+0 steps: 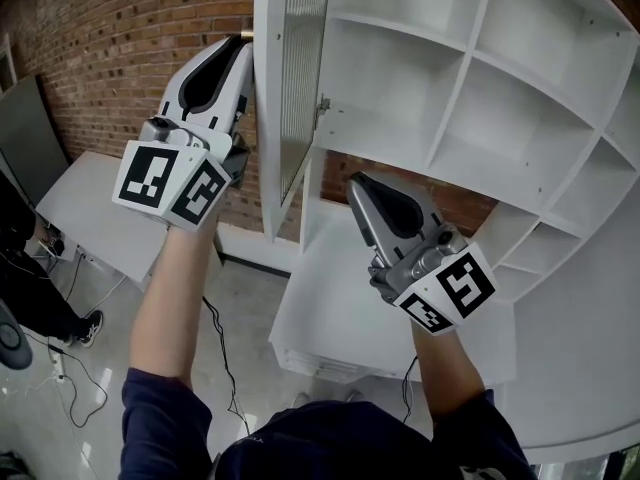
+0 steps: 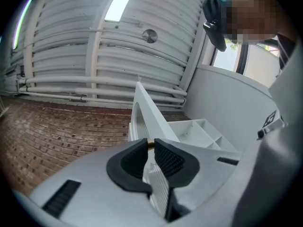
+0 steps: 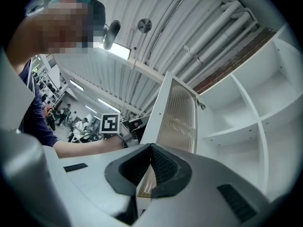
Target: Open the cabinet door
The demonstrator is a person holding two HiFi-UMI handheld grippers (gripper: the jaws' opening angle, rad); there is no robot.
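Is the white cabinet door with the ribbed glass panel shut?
No, the white cabinet door stands swung out from the white shelf cabinet, whose inside is in plain view.

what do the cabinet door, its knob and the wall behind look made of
Door: ribbed, see-through panel, glass or plastic, in a smooth white painted frame.
Knob: looks like brass, by its yellow shine.
Wall: bare red brick with mortar lines.

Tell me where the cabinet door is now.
Head view, top centre: the cabinet door stands swung out edge-on from the white shelf cabinet, hinged on its right, with the left gripper closed on the knob at its left edge.
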